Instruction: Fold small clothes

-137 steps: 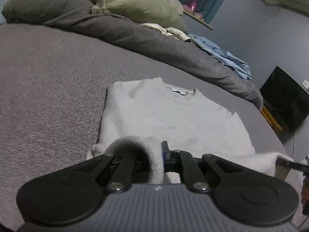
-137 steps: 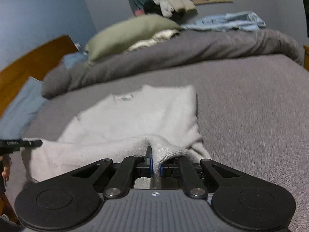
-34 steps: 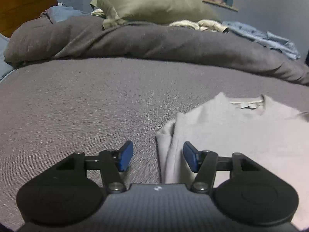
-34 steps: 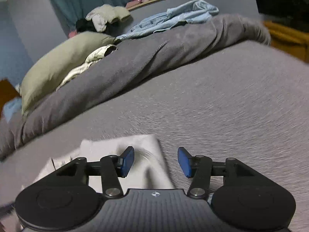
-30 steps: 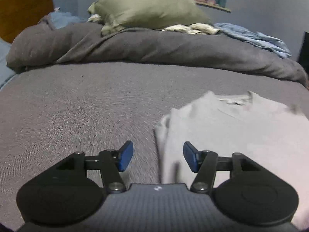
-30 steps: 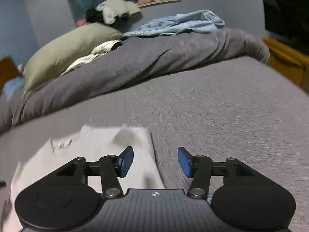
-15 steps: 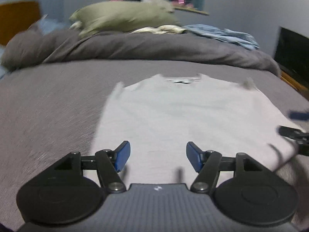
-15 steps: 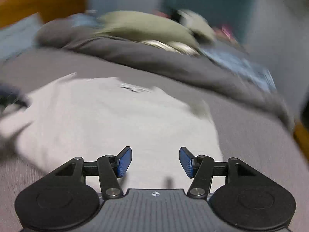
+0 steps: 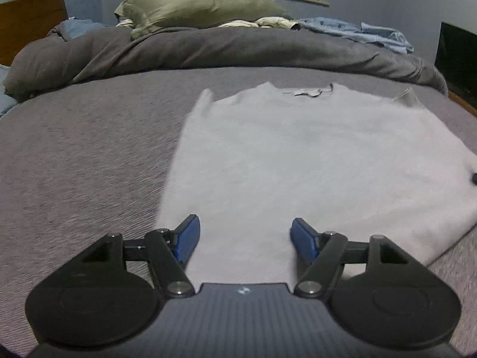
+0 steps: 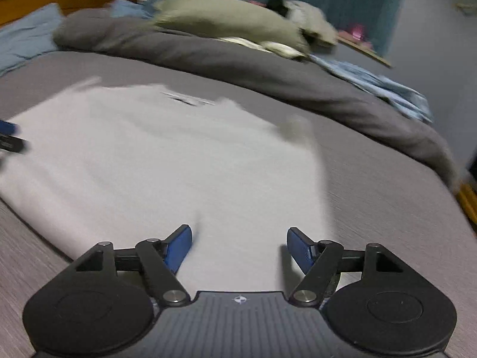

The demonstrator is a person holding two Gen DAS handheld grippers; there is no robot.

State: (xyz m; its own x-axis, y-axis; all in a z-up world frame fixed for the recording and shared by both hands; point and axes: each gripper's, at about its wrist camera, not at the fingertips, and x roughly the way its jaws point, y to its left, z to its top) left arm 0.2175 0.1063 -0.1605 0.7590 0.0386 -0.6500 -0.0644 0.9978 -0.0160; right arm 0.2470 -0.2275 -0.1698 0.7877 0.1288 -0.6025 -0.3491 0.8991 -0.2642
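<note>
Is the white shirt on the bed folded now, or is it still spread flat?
Partly folded. The white shirt lies flat on the bed as a neat rectangle, collar label showing, with no sleeves sticking out. No lengthwise fold yet.

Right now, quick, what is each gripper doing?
Left gripper: open, jaws just widened, empty, over the white top.
Right gripper: open, jaws just widened, empty, over the same top.

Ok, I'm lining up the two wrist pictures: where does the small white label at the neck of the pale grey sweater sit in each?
Left wrist: the white neck label lies above centre, at the far edge of the pale grey sweater.
Right wrist: the label sits upper left of centre, blurred.
Shared landmark: the olive green pillow on the rolled dark grey duvet.
</note>
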